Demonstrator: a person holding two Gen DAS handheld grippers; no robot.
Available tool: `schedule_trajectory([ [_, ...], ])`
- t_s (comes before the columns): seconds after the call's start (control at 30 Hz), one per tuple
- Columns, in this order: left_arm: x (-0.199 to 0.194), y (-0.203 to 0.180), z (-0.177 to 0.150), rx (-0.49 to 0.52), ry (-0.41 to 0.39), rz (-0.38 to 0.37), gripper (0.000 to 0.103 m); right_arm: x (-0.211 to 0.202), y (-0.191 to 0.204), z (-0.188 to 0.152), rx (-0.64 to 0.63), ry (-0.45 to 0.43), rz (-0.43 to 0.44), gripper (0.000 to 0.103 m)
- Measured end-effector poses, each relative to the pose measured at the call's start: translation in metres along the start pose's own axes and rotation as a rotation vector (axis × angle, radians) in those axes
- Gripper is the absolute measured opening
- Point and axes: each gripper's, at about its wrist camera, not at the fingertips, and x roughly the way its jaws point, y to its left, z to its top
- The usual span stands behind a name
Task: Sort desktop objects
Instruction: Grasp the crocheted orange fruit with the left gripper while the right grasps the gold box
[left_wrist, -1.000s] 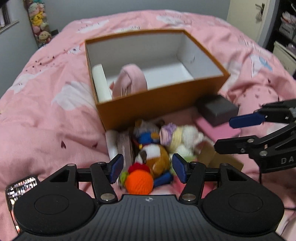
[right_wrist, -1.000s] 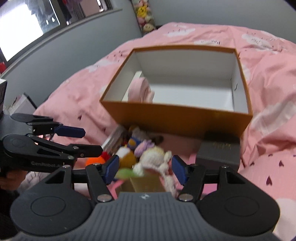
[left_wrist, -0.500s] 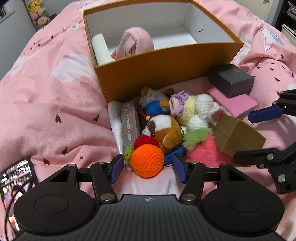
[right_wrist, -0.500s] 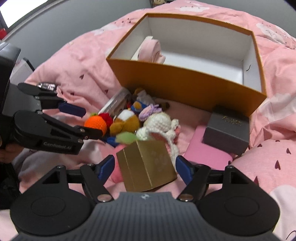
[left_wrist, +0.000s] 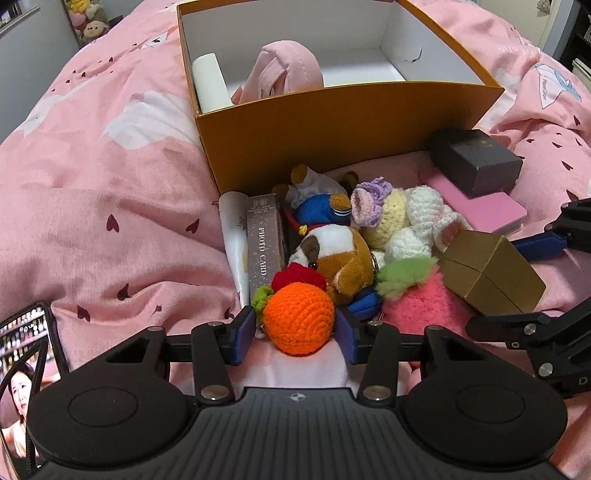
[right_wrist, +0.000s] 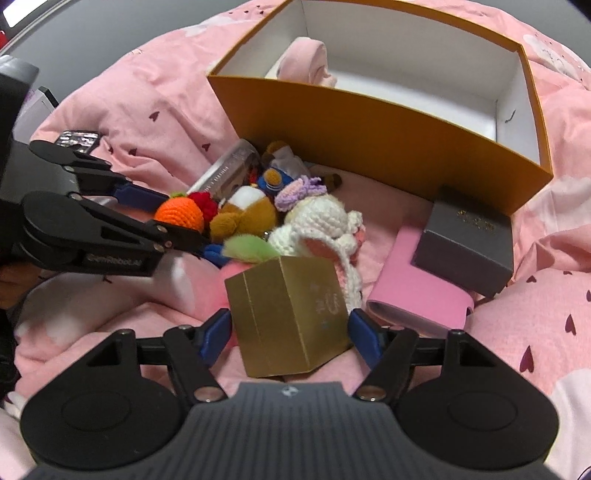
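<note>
1. Orange crochet ball (left_wrist: 299, 317) lies at the near left end of a heap of toys on the pink bedding (left_wrist: 110, 184), in front of the orange storage box (left_wrist: 332, 125). It is round with no long axis, and its green tuft faces the left pad.
2. The left gripper (left_wrist: 295, 334) points steeply down with the ball between its jaws. They have just been closing, and both blue pads now appear to sit against the ball's sides. A second ago they stood wider with clear gaps. Blurred lettering on this gripper's side, seen from the right wrist, seems to read "GenRobot".
3. A slim brown box (left_wrist: 264, 240) printed "PHOTO CARD" lies beside the ball, its long axis running away towards the storage box.
4. The gold box (right_wrist: 288, 314) sits tilted at the heap's near right, one vertical edge facing the right camera. A faint mark on it is unreadable.
5. The right gripper (right_wrist: 290, 330) straddles the gold box about halfway open. Its jaws have just closed slightly, with slim gaps still showing at both pads. A second ago the box barely showed.
6. A pink case (right_wrist: 417, 295) lies flat under a dark grey box (right_wrist: 469, 243), whose gold lettering is too small to read.
</note>
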Motion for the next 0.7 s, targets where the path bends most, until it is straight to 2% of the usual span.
schedule_trajectory([
  [0.2, -0.002, 0.0, 0.002, -0.009, -0.008, -0.001, 0.051, 0.001, -0.001, 0.0, 0.008, -0.006, 0.002, 0.069],
  [0.23, -0.004, 0.0, 0.003, -0.012, -0.013, -0.001, 0.047, 0.001, -0.002, 0.0, 0.011, -0.008, 0.004, 0.069],
  [0.7, 0.0, 0.005, 0.003, -0.032, 0.011, -0.004, 0.049, -0.012, -0.013, 0.002, 0.07, -0.074, 0.021, 0.059],
])
